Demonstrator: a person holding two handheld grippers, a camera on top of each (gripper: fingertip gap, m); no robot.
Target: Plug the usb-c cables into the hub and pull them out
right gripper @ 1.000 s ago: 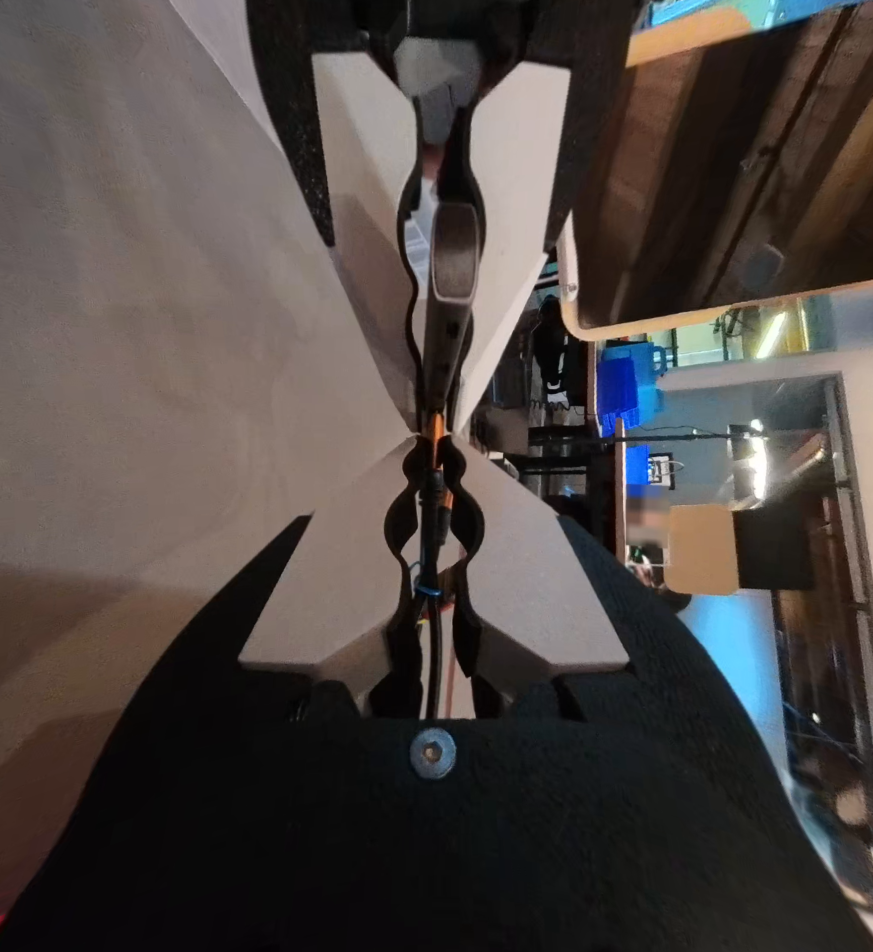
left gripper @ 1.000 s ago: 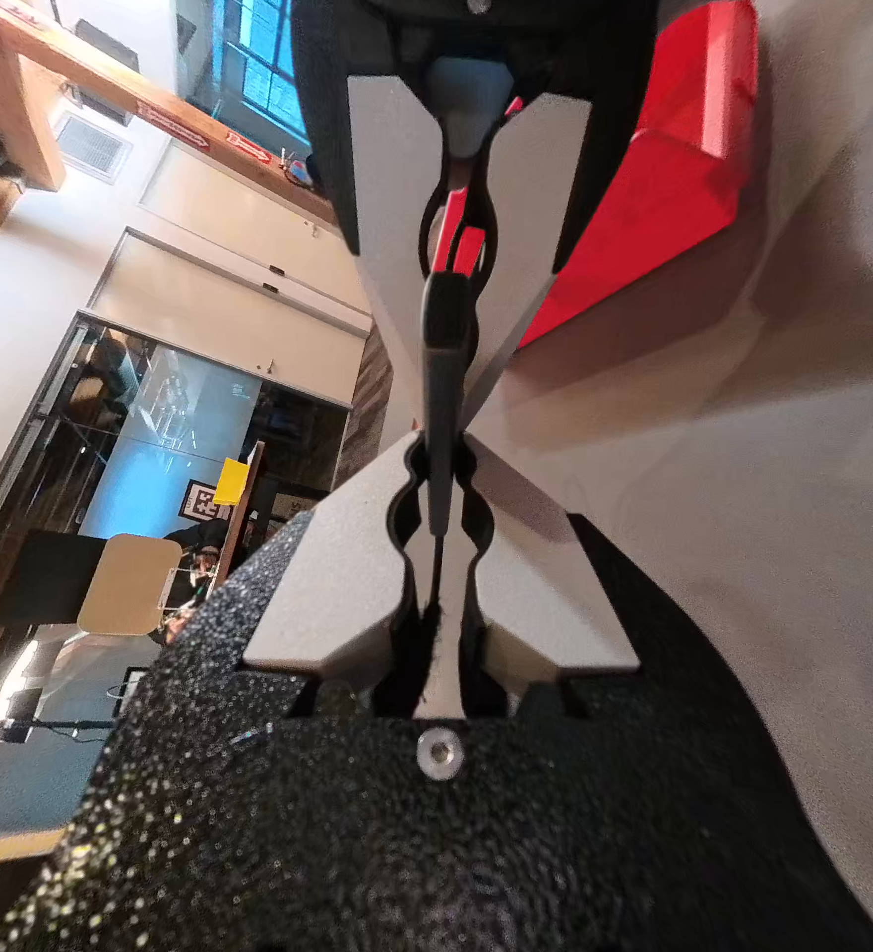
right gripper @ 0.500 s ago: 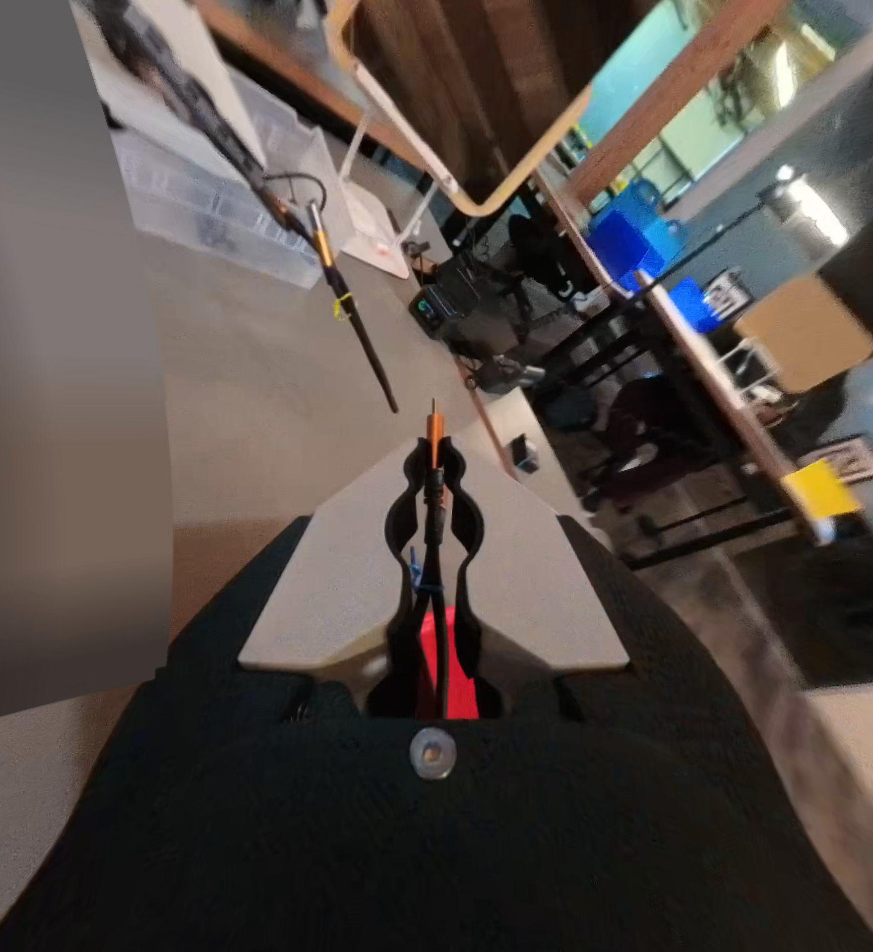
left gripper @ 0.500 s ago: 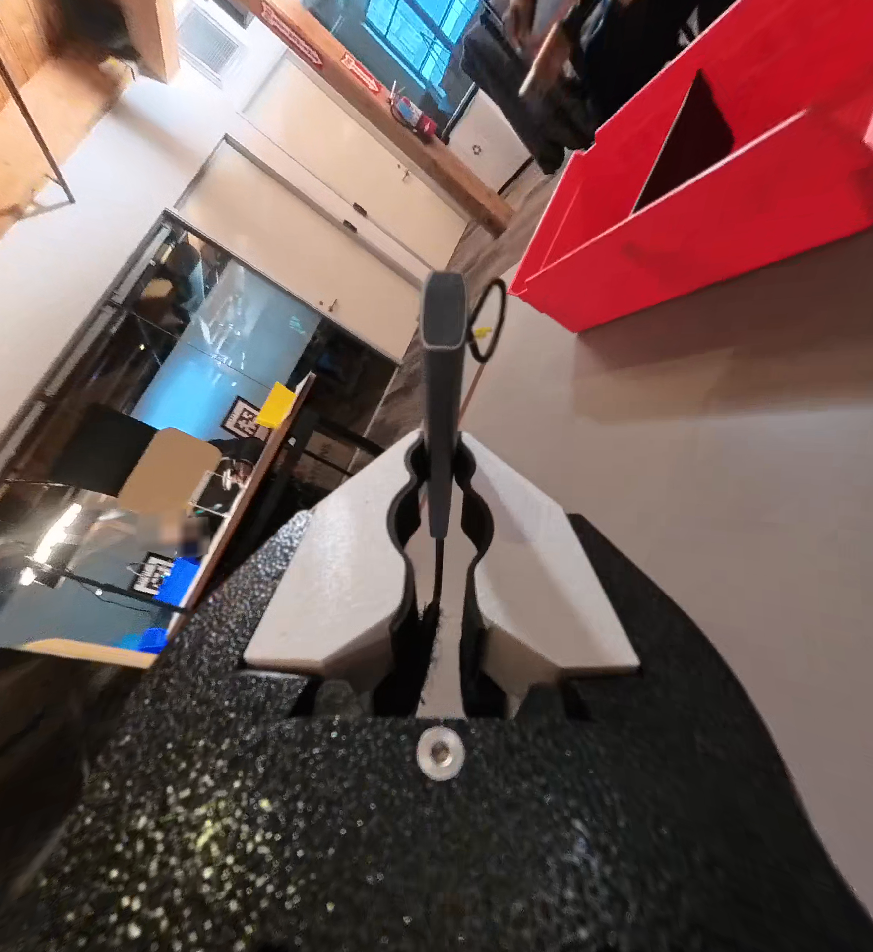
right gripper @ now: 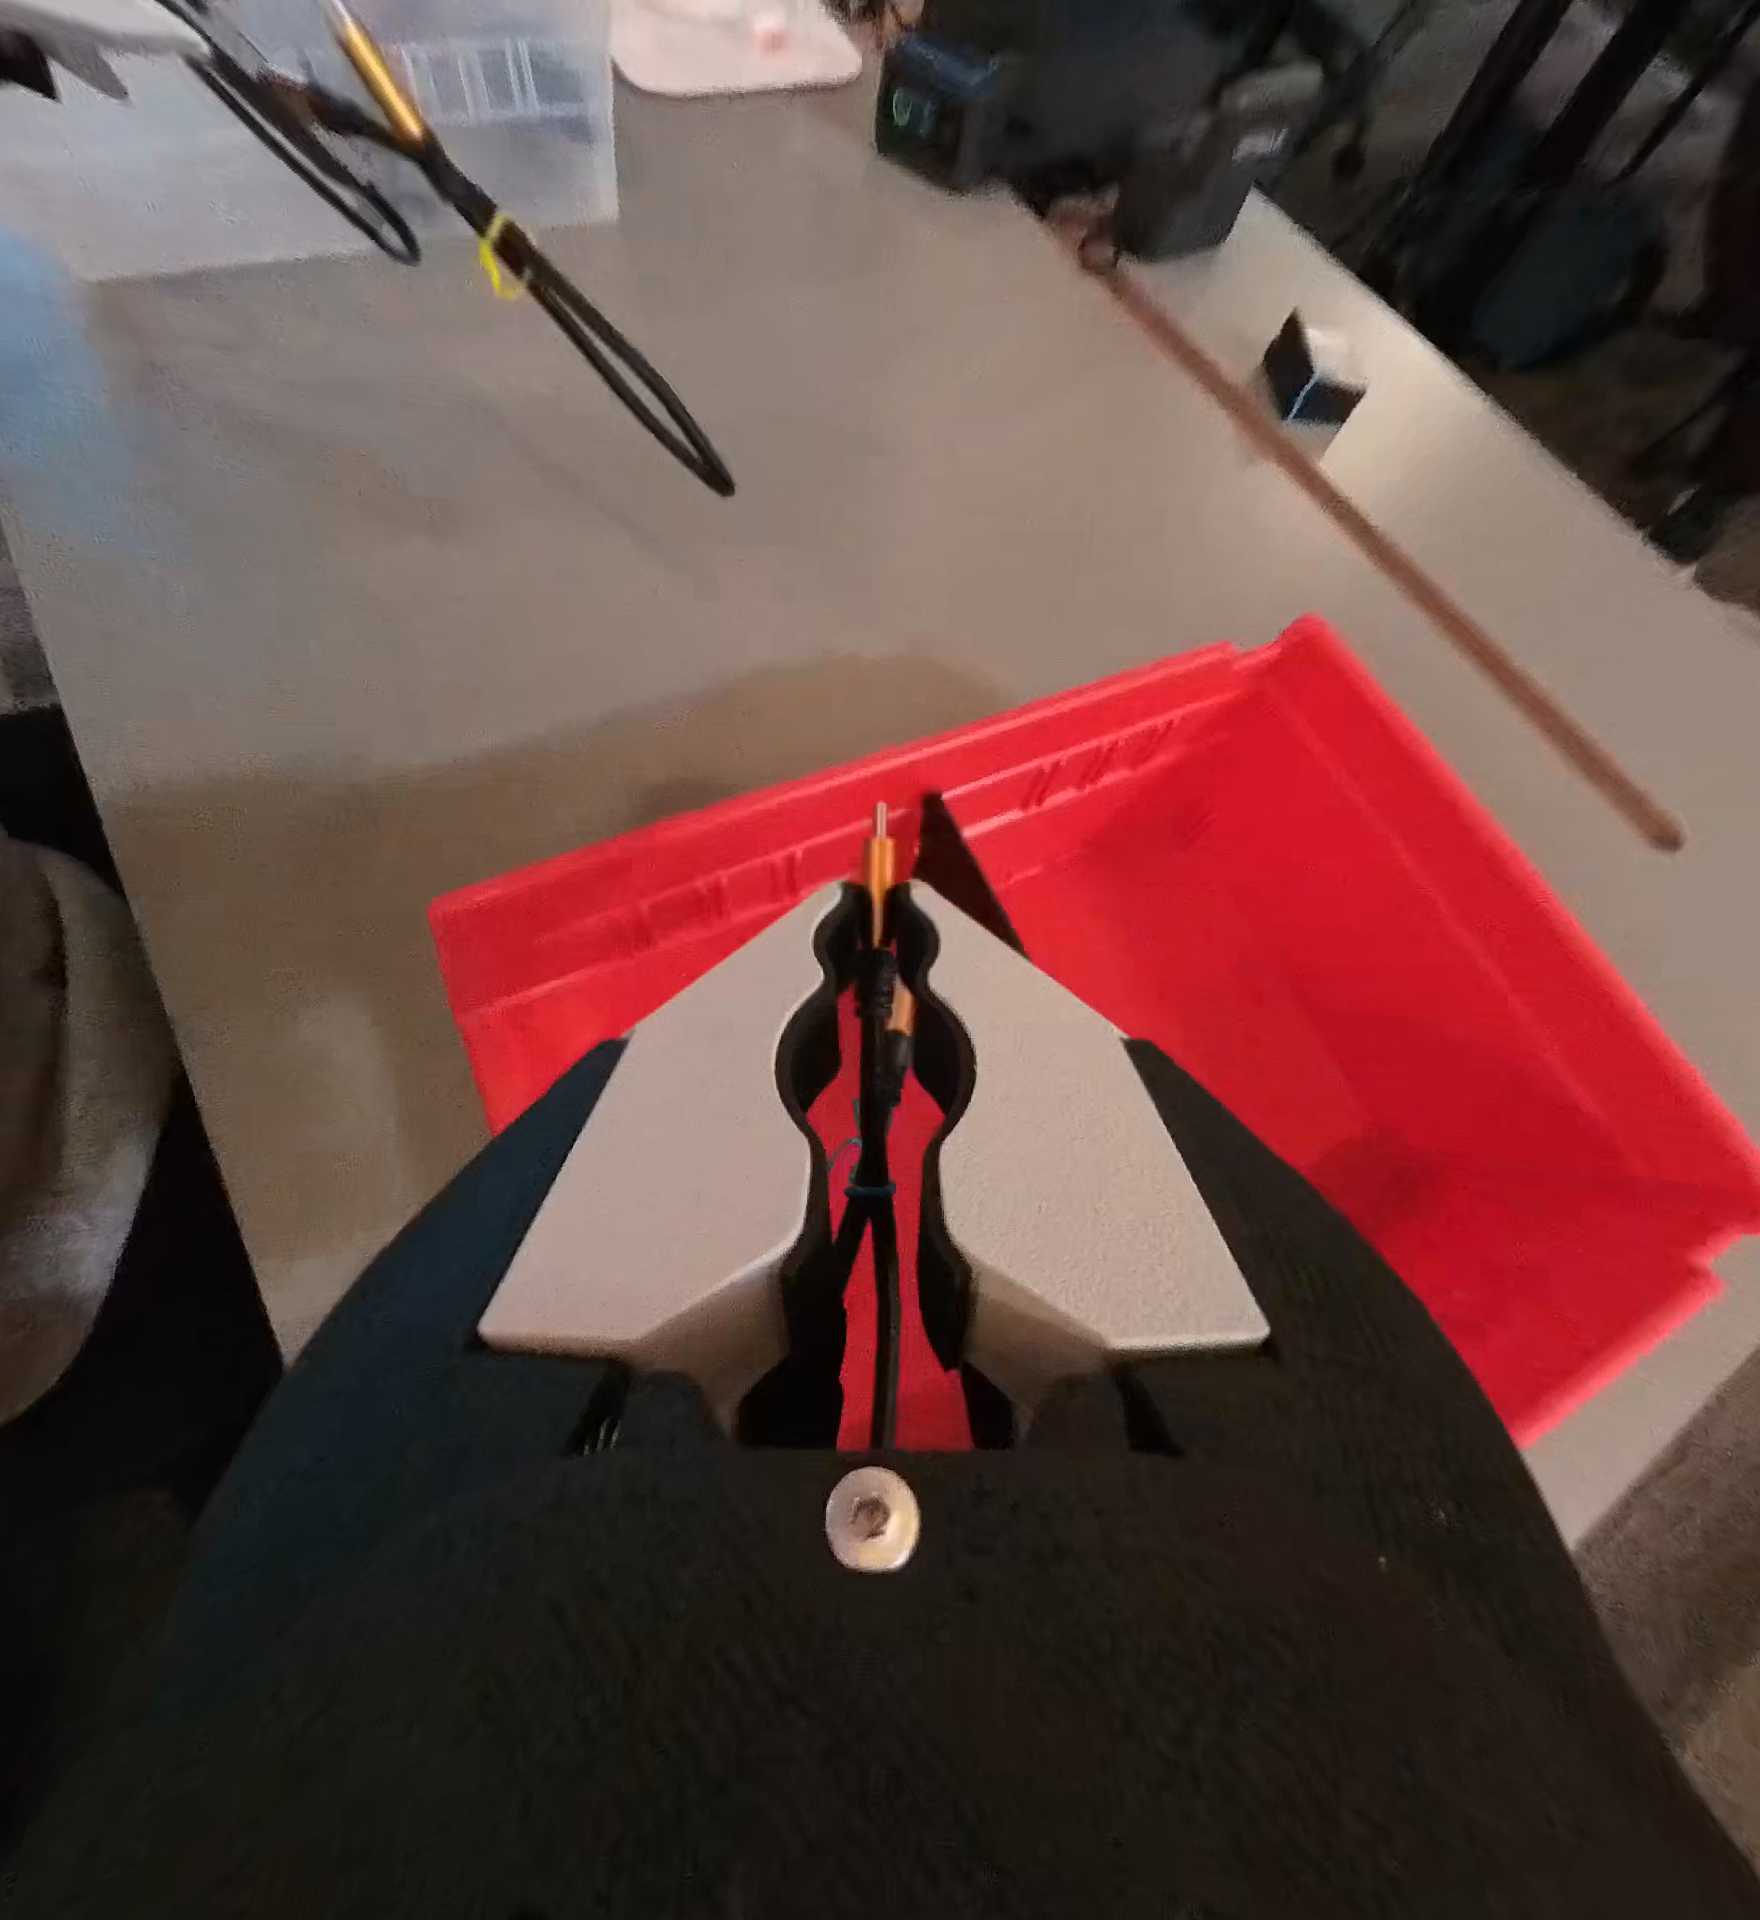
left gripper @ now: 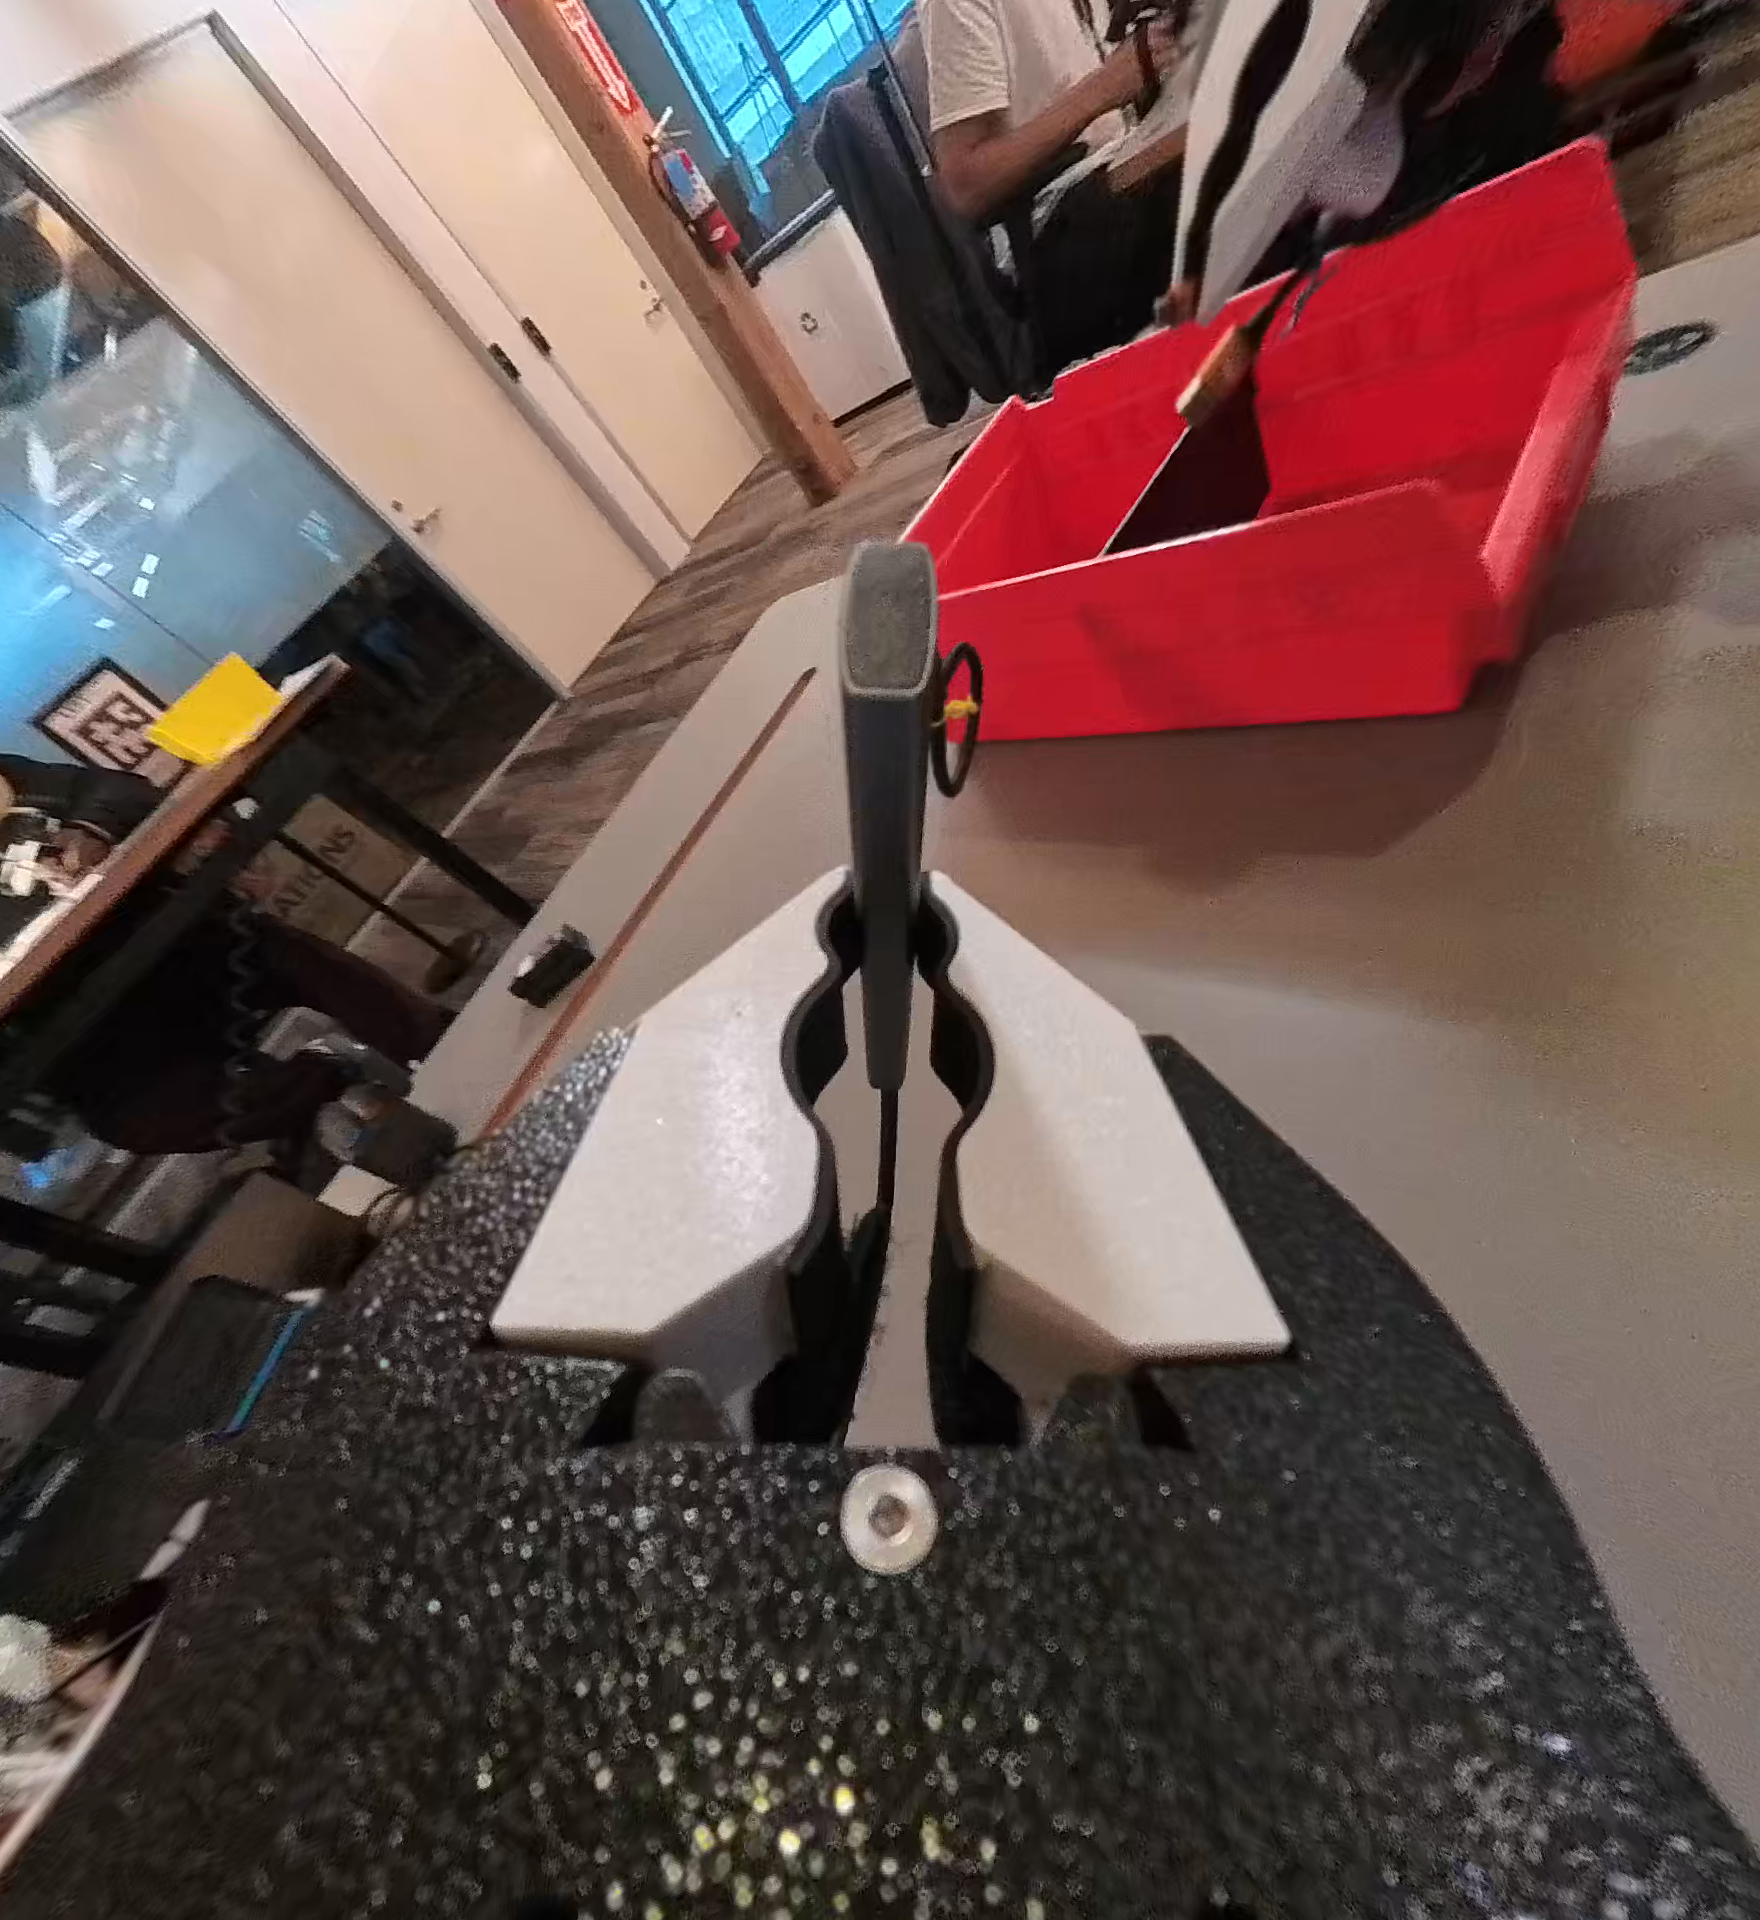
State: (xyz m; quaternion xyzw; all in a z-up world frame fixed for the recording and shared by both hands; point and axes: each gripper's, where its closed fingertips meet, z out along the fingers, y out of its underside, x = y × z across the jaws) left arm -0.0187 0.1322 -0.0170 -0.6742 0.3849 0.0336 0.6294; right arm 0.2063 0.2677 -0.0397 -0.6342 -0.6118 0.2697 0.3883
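My left gripper (left gripper: pixel 886 899) is shut on the grey hub (left gripper: pixel 888 665), which stands edge-on above the grey table (left gripper: pixel 1375 987). A black cable loop with a yellow tie (left gripper: pixel 959 717) hangs just behind the hub; it also shows in the right wrist view (right gripper: pixel 543 281). My right gripper (right gripper: pixel 878 899) is shut on a black usb-c cable with an orange plug (right gripper: pixel 878 862), its metal tip free, held above the red bin (right gripper: pixel 1375 987). In the left wrist view the right gripper (left gripper: pixel 1260 177) hangs over the red bin (left gripper: pixel 1219 613), apart from the hub.
A clear plastic box (right gripper: pixel 512 104) and a black device (right gripper: pixel 933 104) stand at the table's far end. A thin brown strip (right gripper: pixel 1375 551) and a small black block (right gripper: pixel 1312 379) lie near the right edge. A person sits beyond the bin (left gripper: pixel 1011 94).
The grippers were tip to tip with the orange plug at the hub. They have pulled apart: the right one now holds the freed plug over the red bin, the left has swung away.
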